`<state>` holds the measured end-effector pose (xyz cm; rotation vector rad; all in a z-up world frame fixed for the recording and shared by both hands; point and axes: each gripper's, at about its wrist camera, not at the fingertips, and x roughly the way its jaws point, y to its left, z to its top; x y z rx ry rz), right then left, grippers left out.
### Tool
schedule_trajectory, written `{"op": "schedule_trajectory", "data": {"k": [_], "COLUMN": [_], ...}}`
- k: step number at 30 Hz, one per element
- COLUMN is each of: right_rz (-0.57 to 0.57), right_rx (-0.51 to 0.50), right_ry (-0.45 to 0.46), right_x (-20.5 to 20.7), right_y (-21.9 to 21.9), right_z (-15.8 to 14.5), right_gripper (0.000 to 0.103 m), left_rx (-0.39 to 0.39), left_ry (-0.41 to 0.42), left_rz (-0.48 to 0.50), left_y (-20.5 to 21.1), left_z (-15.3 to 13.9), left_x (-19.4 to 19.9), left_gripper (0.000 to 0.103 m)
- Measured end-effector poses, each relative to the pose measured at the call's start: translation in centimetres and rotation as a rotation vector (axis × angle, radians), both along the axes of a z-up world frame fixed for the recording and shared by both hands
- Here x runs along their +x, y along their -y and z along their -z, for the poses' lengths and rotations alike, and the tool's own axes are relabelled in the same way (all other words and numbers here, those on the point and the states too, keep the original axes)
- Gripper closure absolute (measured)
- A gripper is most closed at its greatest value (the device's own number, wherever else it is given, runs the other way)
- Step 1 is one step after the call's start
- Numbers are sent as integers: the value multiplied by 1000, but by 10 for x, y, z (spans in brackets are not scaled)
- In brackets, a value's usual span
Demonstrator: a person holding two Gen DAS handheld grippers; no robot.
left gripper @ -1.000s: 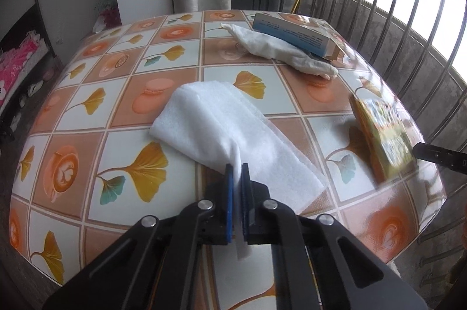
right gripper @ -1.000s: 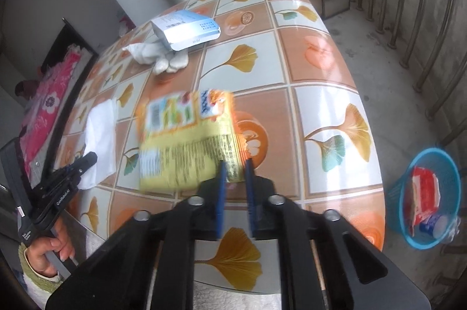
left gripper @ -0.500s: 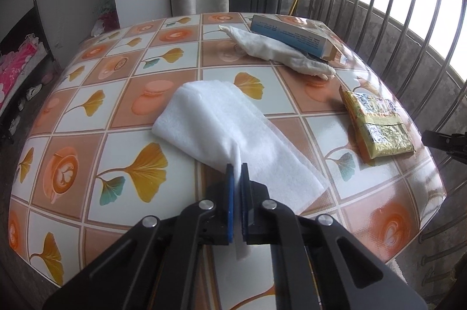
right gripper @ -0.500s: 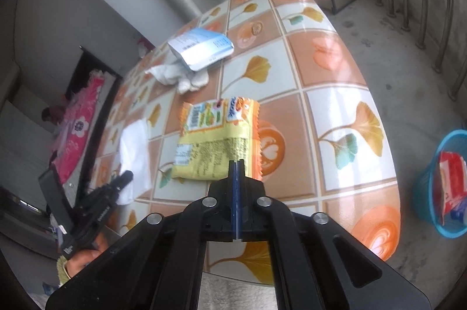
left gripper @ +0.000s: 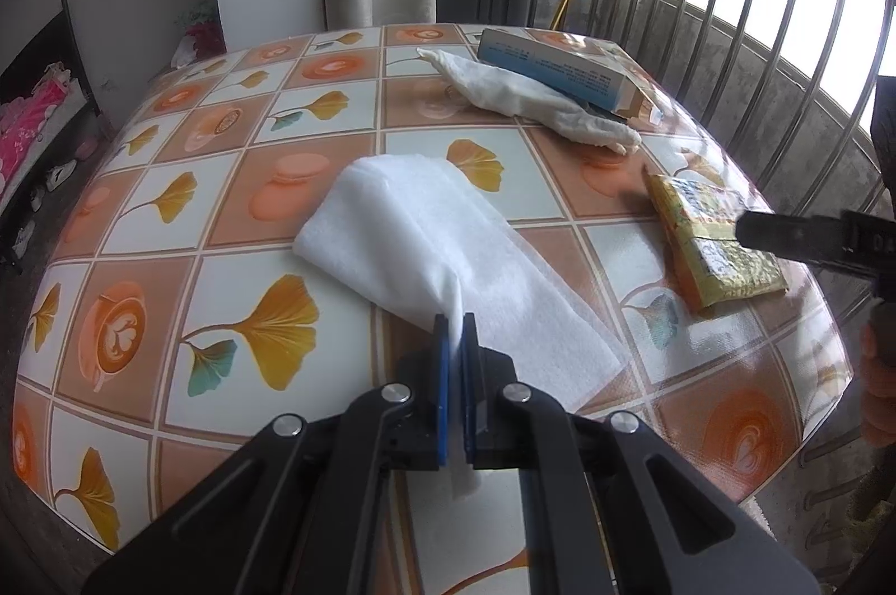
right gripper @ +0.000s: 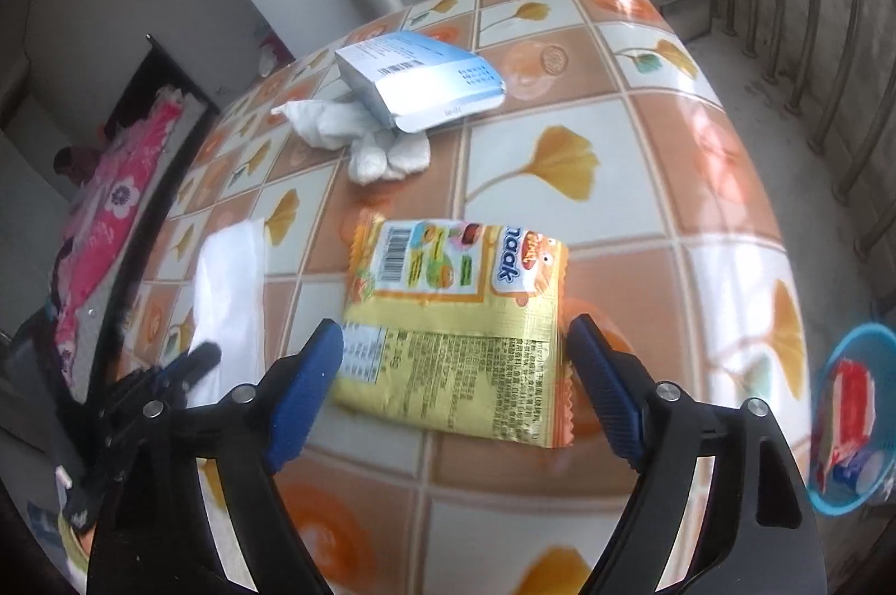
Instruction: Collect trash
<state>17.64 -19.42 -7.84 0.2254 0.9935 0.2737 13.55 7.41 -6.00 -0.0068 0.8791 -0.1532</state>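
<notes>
Right wrist view: right tongs (right gripper: 453, 371) have just been opening and now stand wide apart, blue pads either side of the yellow snack wrapper (right gripper: 456, 332), which lies flat on the tiled table (right gripper: 722, 181), not pinched. Likely lining up a grip across its near edge. Left tongs (left gripper: 455, 393) are clamped on a corner of the white tissue (left gripper: 425, 237), the rest draped on the table, probably held ready for lifting. Crumpled tissue (right gripper: 364, 136) and blue-white box (right gripper: 417, 83) sit together farther back, box partly on the tissue. Blue bin (right gripper: 845, 421) stands on the floor beyond the table's edge, already holding trash.
</notes>
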Motion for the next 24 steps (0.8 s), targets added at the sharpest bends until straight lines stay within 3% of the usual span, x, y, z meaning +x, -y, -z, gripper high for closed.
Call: {"op": "schedule_trajectory", "data": {"k": [4, 8, 12, 15, 20, 24], "right_rz": [-62, -66, -25, -14, -10, 15], "right_rx": [-170, -299, -307, -284, -265, -183], "right_ry": [42, 79, 78, 73, 70, 62], "right_x": [-1, -10, -12, -13, -13, -13], "right_y": [-29, -41, -32, -25, -26, -18], "right_z": [3, 6, 4, 3, 3, -3], "right_gripper": [24, 40, 68, 82, 98, 101], "left_rx": [-1, 2, 4, -3, -21, -46], "left_ry": [0, 5, 11, 11, 12, 16], "left_rz": [1, 4, 9, 11, 6, 4], "left_y": [0, 0, 1, 0, -3, -5], "left_z": [0, 0, 1, 1, 1, -2], "left_x": [0, 1, 1, 2, 2, 2], "left_gripper": [100, 100, 100, 100, 100, 101]}}
